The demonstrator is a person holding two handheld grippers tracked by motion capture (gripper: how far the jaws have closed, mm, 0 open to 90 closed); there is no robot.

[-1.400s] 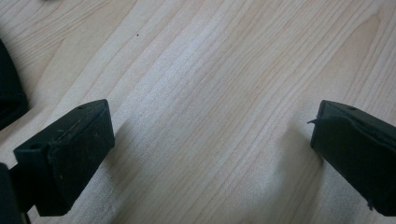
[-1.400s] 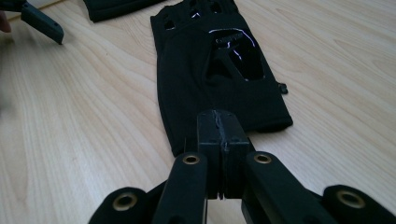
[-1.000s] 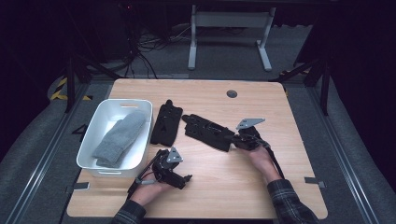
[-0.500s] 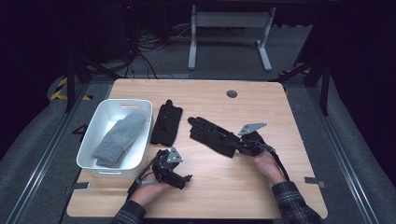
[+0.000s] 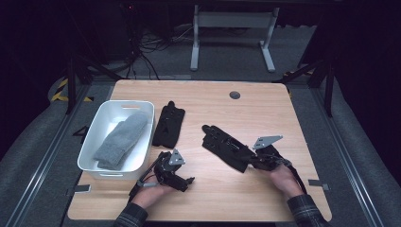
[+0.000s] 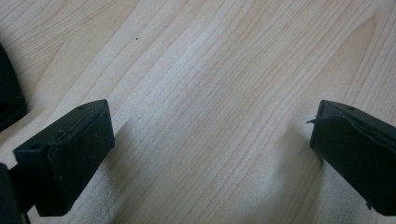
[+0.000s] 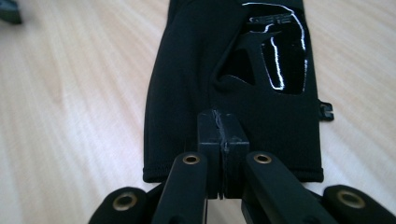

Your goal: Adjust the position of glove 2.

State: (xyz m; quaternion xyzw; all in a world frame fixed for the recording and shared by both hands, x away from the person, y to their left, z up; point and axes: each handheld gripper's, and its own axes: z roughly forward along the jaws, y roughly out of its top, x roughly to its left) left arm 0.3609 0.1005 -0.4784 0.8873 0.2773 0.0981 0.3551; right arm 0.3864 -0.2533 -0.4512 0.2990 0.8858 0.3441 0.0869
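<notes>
Already, grey socks [image 5: 120, 140] are laid in the white bin [image 5: 90, 137], while one black glove [image 5: 226, 147] is pinched by the closed right gripper [image 5: 253, 163]; the left gripper [image 5: 189, 181] is held open, another glove [image 5: 169, 124] left untouched.

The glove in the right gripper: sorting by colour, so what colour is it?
Black, with a glossy black print on it; the glove shows best in the right gripper view.

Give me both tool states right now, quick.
Left tool: open, nothing between the jaws, just bare table.
Right tool: closed on the cuff of the black glove.
</notes>
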